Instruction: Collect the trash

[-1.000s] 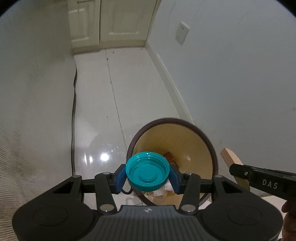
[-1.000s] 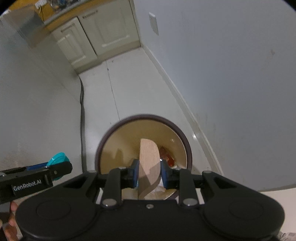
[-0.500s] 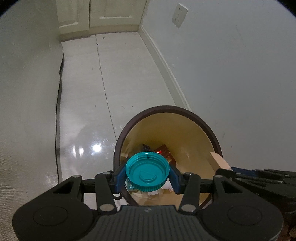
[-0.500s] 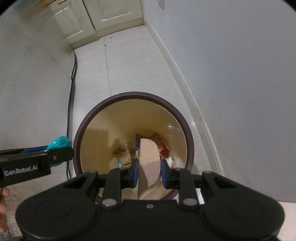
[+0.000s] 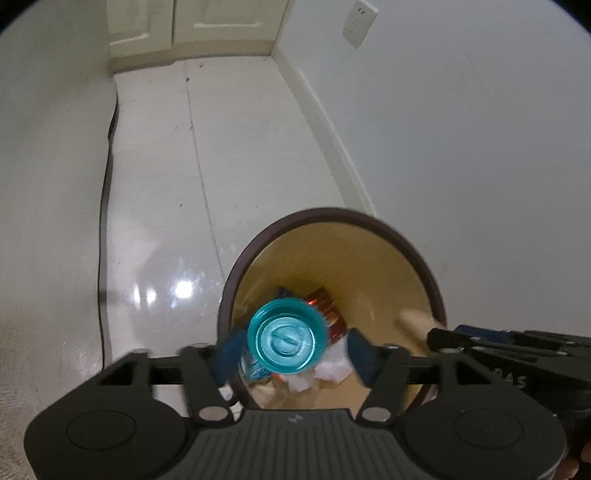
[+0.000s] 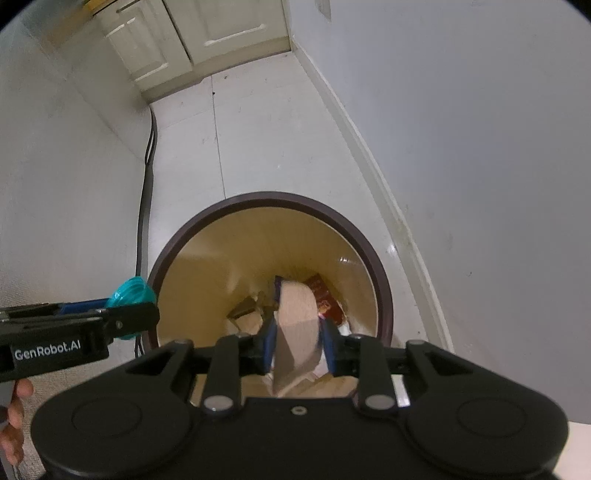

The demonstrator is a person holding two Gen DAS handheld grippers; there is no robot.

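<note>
A round trash bin point(image 5: 413, 243) with a dark rim and tan inside stands on the floor; it also shows in the right wrist view point(image 6: 221, 206). My left gripper point(image 5: 291, 349) is over the bin with its jaws spread. The teal bottle cap point(image 5: 286, 339) is blurred between them, clear of both pads, and shows from the side in the right wrist view point(image 6: 129, 293). My right gripper point(image 6: 297, 347) is over the bin with its jaws parted around a beige wooden piece point(image 6: 297, 325), which looks loose and blurred. Its tip shows in the left wrist view point(image 5: 413, 321).
Wrappers and paper point(image 6: 325, 295) lie at the bottom of the bin. A white wall point(image 5: 461, 147) runs along the right, another surface point(image 5: 48, 184) on the left, with a black cable point(image 6: 146, 177) along it. Cream cabinets point(image 6: 221, 33) stand at the far end.
Both grippers have moved further over the bin and tilted down. The left jaws have spread and let go of the cap. The right jaws have parted from the wooden piece.
</note>
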